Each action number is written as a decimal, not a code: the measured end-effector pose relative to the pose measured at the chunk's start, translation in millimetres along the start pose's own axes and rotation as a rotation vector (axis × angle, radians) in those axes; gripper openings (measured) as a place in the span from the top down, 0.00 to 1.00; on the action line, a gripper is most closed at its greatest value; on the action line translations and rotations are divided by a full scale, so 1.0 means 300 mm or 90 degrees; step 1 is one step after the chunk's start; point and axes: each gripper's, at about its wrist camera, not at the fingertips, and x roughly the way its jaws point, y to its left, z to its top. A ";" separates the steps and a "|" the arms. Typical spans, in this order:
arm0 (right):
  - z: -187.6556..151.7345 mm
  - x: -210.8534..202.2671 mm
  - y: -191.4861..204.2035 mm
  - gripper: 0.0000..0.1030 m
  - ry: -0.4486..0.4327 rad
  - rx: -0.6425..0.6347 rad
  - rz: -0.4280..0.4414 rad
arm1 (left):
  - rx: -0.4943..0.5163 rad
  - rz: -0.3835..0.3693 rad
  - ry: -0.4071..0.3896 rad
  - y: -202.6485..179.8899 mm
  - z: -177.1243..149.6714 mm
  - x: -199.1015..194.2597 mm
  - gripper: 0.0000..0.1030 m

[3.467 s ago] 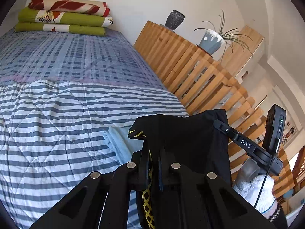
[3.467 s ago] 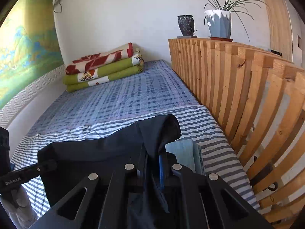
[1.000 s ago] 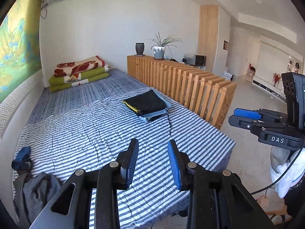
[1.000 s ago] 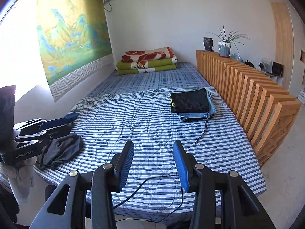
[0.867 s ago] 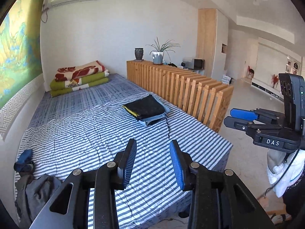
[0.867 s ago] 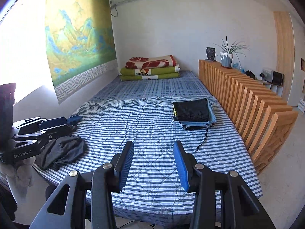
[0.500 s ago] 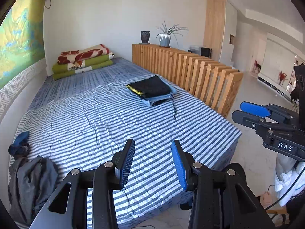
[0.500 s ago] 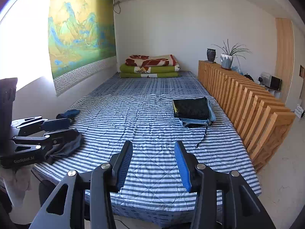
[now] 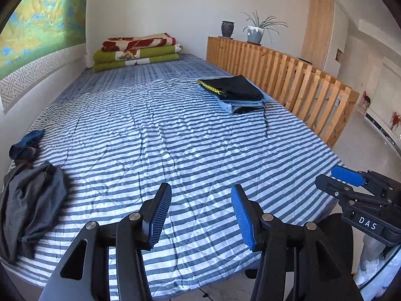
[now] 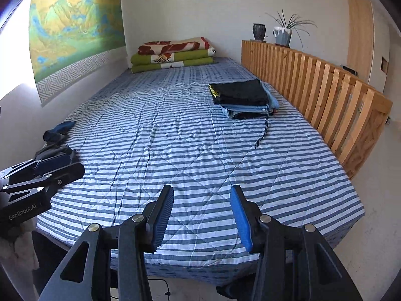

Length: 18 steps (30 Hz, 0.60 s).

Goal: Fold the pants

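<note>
Folded black pants lie on top of a folded pale blue garment near the bed's right side, far from both grippers. A rumpled grey garment lies at the bed's front left corner, with a dark blue one just behind it. My left gripper is open over the bed's front edge and holds nothing. My right gripper is open too, empty, also seen from the side as the right gripper.
The striped bed fills both views. A wooden slat rail runs along its right side, with a vase and plant on top. Folded blankets are stacked at the far end. Bare floor lies to the right.
Both grippers let go of the black pants, now folded on the pile, and drew back to the foot of the bed. Over the last second they dipped lower toward the bed's front edge.
</note>
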 end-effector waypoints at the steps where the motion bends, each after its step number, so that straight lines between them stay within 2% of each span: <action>1: -0.007 0.014 0.005 0.57 0.005 -0.002 -0.005 | -0.008 0.004 0.001 0.015 -0.008 0.015 0.46; 4: -0.024 0.045 0.020 0.54 0.004 -0.012 -0.021 | -0.017 0.009 0.011 0.040 -0.026 0.053 0.44; 7: -0.027 0.068 0.034 0.46 0.005 -0.018 -0.025 | -0.007 0.022 0.021 0.042 -0.041 0.085 0.43; 18: -0.022 0.135 0.044 0.45 0.025 -0.015 -0.024 | -0.001 0.027 0.028 0.041 -0.040 0.109 0.43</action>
